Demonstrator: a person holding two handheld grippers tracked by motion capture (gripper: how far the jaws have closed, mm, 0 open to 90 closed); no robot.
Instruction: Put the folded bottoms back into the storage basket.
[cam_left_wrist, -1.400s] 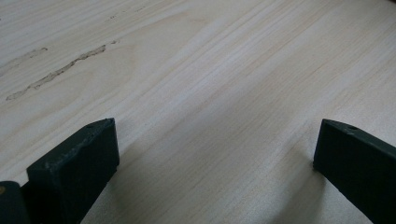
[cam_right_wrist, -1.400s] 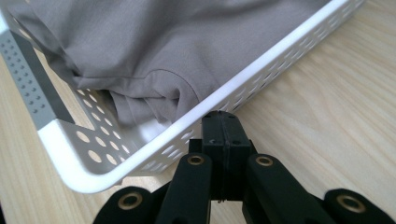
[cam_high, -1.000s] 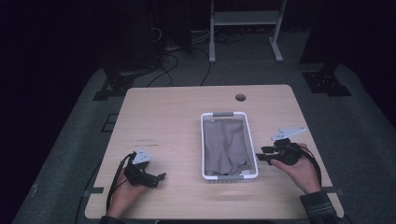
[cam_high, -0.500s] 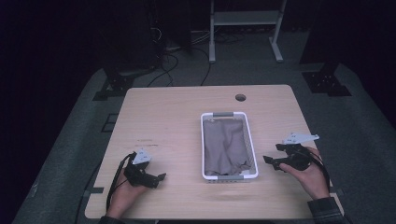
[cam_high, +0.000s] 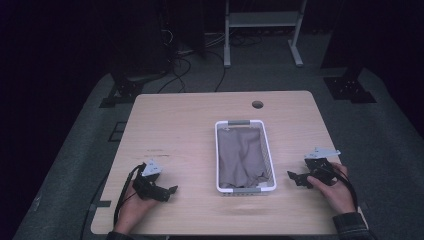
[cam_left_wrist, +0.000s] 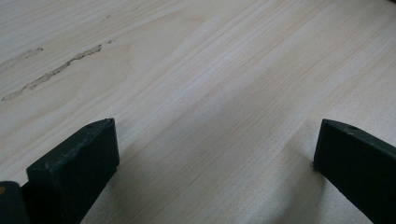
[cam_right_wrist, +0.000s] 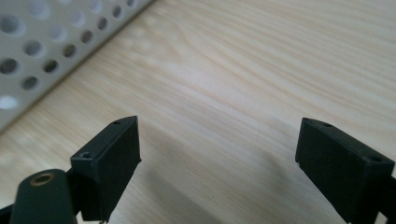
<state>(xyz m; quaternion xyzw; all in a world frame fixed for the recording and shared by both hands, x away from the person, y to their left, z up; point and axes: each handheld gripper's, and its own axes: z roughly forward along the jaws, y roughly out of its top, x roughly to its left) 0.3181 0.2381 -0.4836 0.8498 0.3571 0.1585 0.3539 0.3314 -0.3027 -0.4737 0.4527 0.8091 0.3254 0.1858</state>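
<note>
white perforated plastic basket (cam_high: 244, 185) sits right of centre on the light wooden table (cam_high: 180, 125), long side running away from the person, with a grey-brown folded cloth (cam_high: 241, 157) lying flat inside and covering most of its floor. grey handle at the basket's far end, another at the near end.

right gripper (cam_high: 296, 178) rests low on the table just right of the basket's near corner, tips pointing toward the basket wall but apart from it. its jaws have just been opening and stand wide – nothing between them, bare wood under them in the right gripper view (cam_right_wrist: 219, 154), with the holed basket wall (cam_right_wrist: 42, 51) at upper left.

left gripper (cam_high: 171, 191) lies on the near left part of the table, well apart from the basket, pointing right. jaws wide too, empty – plain wood grain between them in the left gripper view (cam_left_wrist: 215, 154).
</note>
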